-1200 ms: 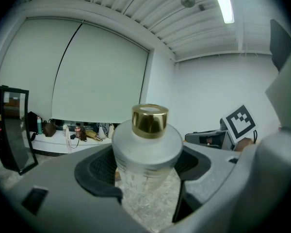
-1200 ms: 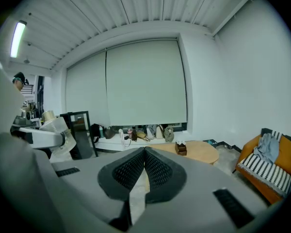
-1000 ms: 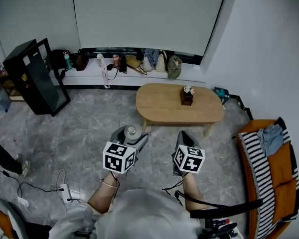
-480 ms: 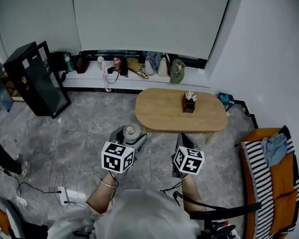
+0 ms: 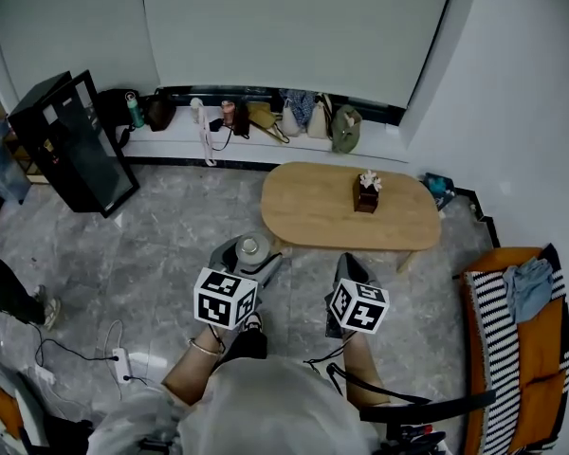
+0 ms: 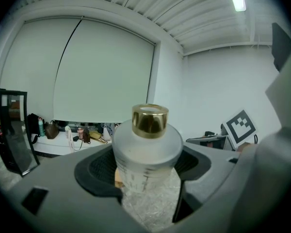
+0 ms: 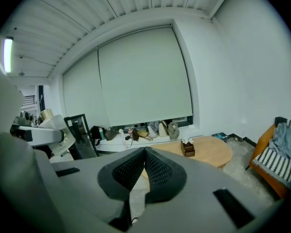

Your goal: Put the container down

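Your left gripper [image 5: 247, 259] has the container [image 6: 146, 147] in it. This is a frosted bottle with a gold cap, and the jaws are closed on its body just below the shoulder, one padded face on each side. It stands upright between them, long axis vertical and cap on top, and the head view looks almost straight down onto that cap. The bottle hangs in the air over the grey stone floor [image 5: 161, 254], close in front of your body and touching nothing but the jaws.

The move ahead turns on this: the oval wooden table [image 5: 313, 211] lies forward and to the right of the container, lower than it and apart from it, with open floor between. Its near left edge is the closest part to your left gripper. A small dark box [image 5: 367, 197] stands toward the right of the tabletop, while the left half looks bare, so I judge the left half the easier place to land. Bring the bottle across and down without tipping it, so that its base meets the top flat.

Your right gripper [image 7: 144, 169] is at about the same height, just beside the left one. Its jaws are pressed together with nothing between them. It sits nearer the table's middle than the left gripper does, but it carries nothing, so the left gripper has to do the placing.
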A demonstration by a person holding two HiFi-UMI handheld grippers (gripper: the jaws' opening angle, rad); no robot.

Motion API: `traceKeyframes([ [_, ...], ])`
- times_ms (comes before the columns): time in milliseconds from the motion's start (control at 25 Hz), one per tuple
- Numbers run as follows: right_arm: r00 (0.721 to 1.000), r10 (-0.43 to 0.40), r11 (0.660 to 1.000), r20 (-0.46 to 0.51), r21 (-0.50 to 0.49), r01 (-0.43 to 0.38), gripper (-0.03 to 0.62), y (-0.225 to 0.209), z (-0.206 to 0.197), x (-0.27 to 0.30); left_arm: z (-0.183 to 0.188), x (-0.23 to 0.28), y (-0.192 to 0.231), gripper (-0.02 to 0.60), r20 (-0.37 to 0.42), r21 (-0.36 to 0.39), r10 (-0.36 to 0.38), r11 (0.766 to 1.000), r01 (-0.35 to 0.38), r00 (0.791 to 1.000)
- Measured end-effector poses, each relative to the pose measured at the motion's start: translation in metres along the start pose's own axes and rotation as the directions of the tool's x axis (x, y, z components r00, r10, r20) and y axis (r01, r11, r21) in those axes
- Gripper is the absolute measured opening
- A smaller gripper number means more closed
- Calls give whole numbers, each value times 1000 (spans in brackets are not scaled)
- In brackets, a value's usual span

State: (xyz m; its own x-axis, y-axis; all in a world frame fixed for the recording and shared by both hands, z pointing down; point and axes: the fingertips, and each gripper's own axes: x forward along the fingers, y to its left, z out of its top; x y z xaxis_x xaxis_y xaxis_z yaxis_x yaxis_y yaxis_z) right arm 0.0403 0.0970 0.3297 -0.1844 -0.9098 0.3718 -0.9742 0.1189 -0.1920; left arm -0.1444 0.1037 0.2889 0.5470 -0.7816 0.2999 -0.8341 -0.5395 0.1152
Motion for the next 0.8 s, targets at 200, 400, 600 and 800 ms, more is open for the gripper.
traceKeyframes([
  [200,1000,-9,1000,8,8,9,23,-4,5,22,7,21,19,339,9,6,-3,1000,3,1000],
  [400,999,-17,1000,28,-3,18,23,-2,29,55,25,54,47,339,25,8,-33,999,33,999],
  [600,998,-37,999,46,-23,38,23,-5,58,90,45,90,73,339,35,15,-59,998,59,998],
  [800,996,-73,997,47,-29,74,23,-9,84,123,67,125,101,339,33,15,-84,996,84,996],
])
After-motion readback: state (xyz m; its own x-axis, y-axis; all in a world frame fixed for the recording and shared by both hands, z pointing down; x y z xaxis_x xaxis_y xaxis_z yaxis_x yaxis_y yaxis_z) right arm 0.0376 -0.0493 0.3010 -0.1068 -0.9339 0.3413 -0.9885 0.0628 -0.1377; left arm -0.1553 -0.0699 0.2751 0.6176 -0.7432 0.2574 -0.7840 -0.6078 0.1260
